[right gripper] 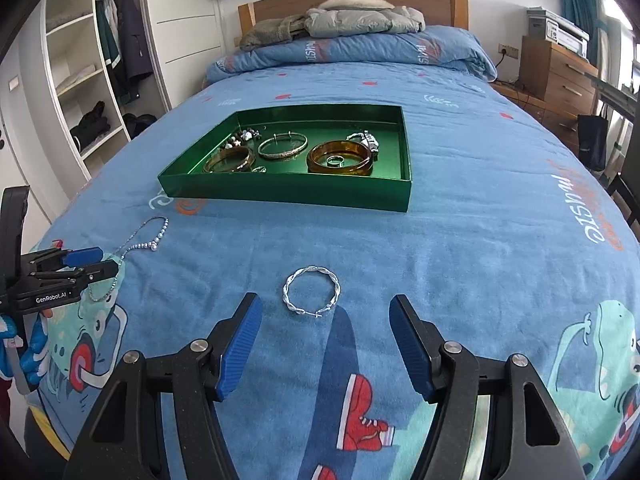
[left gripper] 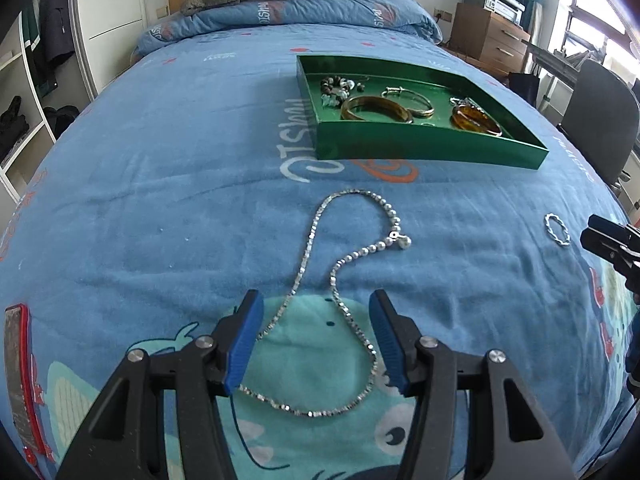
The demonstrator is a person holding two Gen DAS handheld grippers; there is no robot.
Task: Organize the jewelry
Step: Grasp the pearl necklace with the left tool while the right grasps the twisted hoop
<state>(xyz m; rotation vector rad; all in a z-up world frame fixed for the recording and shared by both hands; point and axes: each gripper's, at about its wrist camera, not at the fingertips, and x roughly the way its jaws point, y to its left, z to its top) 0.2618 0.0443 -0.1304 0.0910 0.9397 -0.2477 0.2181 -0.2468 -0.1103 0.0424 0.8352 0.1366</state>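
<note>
A silver bead necklace (left gripper: 340, 276) lies looped on the blue bedspread, its near loop between the blue pads of my open left gripper (left gripper: 316, 304), which do not press on it. A twisted silver bangle (right gripper: 311, 291) lies just ahead of my open right gripper (right gripper: 325, 308), nothing between its fingers. The same bangle (left gripper: 557, 229) shows at the right of the left wrist view, next to the right gripper's tip (left gripper: 608, 240). A green tray (right gripper: 288, 192) farther up the bed holds amber bangles (right gripper: 340, 158), a silver bangle (right gripper: 282, 147), beads and a watch. The left gripper (right gripper: 92, 264) and necklace (right gripper: 148, 236) appear at the left.
A red comb (left gripper: 20, 376) lies at the bed's left edge. Folded duvet and jackets (right gripper: 348, 24) sit at the headboard. A wardrobe with open shelves (right gripper: 88, 92) stands left of the bed, a wooden dresser (right gripper: 560, 76) and a chair (left gripper: 600, 120) to the right.
</note>
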